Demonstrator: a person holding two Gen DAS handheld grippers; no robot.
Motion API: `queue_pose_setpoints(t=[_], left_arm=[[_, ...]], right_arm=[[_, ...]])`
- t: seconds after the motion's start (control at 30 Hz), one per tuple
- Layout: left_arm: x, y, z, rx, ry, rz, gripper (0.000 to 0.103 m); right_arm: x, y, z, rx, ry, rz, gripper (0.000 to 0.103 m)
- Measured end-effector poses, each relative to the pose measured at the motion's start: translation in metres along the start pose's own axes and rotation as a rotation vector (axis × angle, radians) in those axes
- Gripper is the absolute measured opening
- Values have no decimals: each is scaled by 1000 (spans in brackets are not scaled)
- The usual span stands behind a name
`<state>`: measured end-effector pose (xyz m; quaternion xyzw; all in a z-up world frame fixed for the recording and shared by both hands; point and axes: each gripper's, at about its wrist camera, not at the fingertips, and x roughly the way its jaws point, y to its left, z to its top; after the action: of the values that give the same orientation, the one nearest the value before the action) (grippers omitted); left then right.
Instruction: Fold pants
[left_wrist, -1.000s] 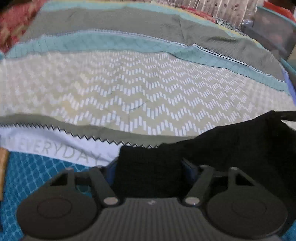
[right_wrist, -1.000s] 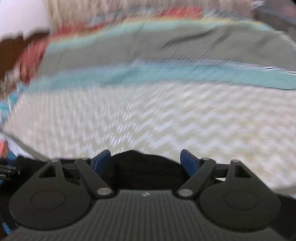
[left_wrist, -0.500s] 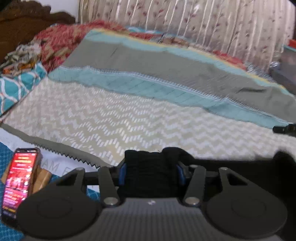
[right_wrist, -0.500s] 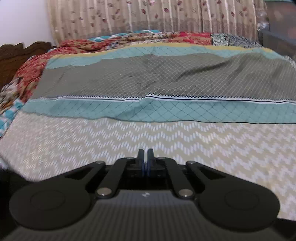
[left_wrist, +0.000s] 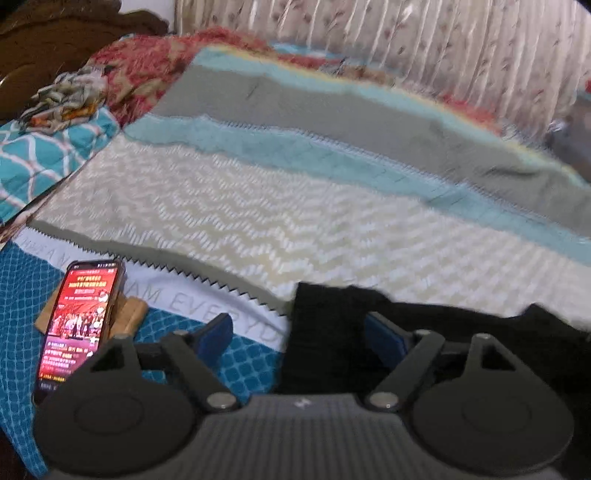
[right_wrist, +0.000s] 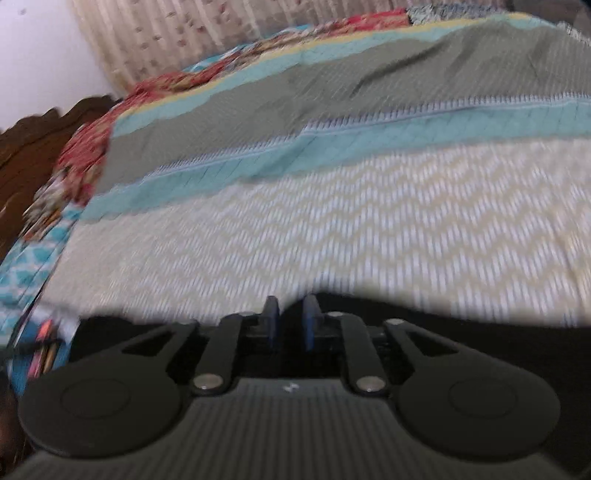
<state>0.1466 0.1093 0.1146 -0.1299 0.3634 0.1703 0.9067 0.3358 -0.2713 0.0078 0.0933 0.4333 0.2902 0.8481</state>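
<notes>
The black pants (left_wrist: 461, 343) lie on the bed at the near edge, folded into a dark pile. My left gripper (left_wrist: 299, 332) is open, its fingers spread wide; the pants' left edge lies between and under them. In the right wrist view the pants (right_wrist: 461, 332) form a dark band along the bottom. My right gripper (right_wrist: 291, 319) has its blue pads close together with a narrow gap; black cloth lies just below them, and I cannot tell whether any is pinched.
A striped bedspread (left_wrist: 295, 206) with zigzag, teal and grey bands covers the bed. A lit phone (left_wrist: 79, 317) leans on a wooden stand at the near left. Crumpled cloth (left_wrist: 66, 96) and a dark headboard (right_wrist: 44, 136) are at the far left. Curtains (left_wrist: 406, 40) hang behind.
My left gripper was shut on the black pants half a second ago and has opened wide. My right gripper's pads, then pressed together, have parted slightly. Both views have shifted.
</notes>
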Motion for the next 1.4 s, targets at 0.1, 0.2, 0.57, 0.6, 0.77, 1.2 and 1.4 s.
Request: queue_pose_setpoints(t=[0.1, 0.2, 0.57, 0.6, 0.77, 1.2, 1.4], left_arm=[[-16, -28, -5, 73, -18, -107, 72], [-11, -62, -25, 199, 43, -134, 70], [-11, -72, -63, 280, 199, 15, 67], [-16, -76, -59, 263, 192, -8, 68], [-25, -120, -47, 217, 220, -142, 75], [12, -260, -69, 309, 419, -326, 75], [22, -257, -83, 281, 471, -313, 72]], right_arm=[[-13, 1, -33, -4, 40, 9, 27], [-24, -7, -62, 49, 74, -18, 26], [-165, -95, -117, 275, -229, -110, 46], [-186, -114, -126, 334, -292, -146, 48], [-247, -197, -174, 610, -512, -290, 56], [-246, -305, -162, 833, -727, -239, 58], [-261, -292, -152, 796, -721, -258, 13]])
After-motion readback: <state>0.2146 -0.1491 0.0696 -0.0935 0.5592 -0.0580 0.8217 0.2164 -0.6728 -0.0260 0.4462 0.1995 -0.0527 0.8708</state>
